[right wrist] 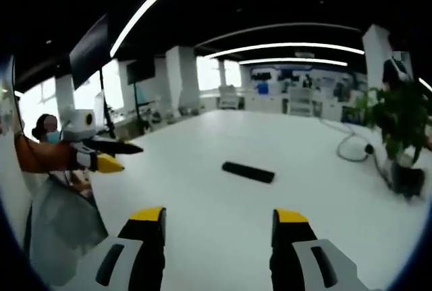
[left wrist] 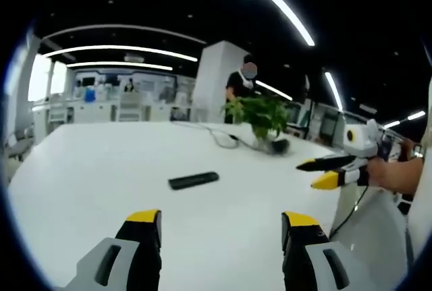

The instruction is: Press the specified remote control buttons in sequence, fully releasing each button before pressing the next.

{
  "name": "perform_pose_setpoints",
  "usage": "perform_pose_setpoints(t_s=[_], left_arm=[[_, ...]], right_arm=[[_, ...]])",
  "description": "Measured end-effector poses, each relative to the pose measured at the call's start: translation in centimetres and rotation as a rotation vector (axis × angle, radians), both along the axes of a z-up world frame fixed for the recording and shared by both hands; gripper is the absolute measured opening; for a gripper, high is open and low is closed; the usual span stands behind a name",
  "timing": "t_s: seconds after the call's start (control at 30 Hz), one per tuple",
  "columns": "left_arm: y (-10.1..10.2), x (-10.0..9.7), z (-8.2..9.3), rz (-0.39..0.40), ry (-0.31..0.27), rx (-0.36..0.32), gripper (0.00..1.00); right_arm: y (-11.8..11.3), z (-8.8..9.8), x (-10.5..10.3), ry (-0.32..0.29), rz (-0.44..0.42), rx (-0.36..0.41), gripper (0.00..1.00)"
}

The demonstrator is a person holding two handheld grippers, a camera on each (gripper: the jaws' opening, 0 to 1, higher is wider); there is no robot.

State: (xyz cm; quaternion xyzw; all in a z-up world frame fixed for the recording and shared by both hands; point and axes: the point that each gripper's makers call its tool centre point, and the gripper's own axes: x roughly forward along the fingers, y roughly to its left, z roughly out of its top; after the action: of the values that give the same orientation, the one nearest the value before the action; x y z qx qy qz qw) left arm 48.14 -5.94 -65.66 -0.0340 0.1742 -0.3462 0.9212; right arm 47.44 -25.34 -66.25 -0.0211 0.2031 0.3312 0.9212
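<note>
Fingers of the left gripper (left wrist: 221, 237) and right gripper (right wrist: 219, 233) stand wide apart, holding nothing; the black remote (left wrist: 194, 180) lies flat on the white table (left wrist: 88, 163), at twelve o'clock, well ahead; better to close one gripper's jaws, descend squarely onto one button.

Bright ceiling strips, soft blur, fisheye edges

Remote (left wrist: 194, 180) matt black, likely plastic; table (left wrist: 101, 163) smooth white, faint sheen.
</note>
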Motion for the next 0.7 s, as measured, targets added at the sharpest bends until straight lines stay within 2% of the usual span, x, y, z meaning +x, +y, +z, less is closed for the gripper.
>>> perform_pose_setpoints(t_s=[0.47,0.7], left_arm=[[-0.1,1.9,-0.4,-0.023,0.001,0.014,0.74],[-0.3,2.8,-0.7,-0.042,0.002,0.030,0.74]], right_arm=[[0.3,-0.3,1.9,-0.006,0.010,-0.017,0.62],[0.6,-0.5,2.8,-0.010,0.035,-0.049,0.62]])
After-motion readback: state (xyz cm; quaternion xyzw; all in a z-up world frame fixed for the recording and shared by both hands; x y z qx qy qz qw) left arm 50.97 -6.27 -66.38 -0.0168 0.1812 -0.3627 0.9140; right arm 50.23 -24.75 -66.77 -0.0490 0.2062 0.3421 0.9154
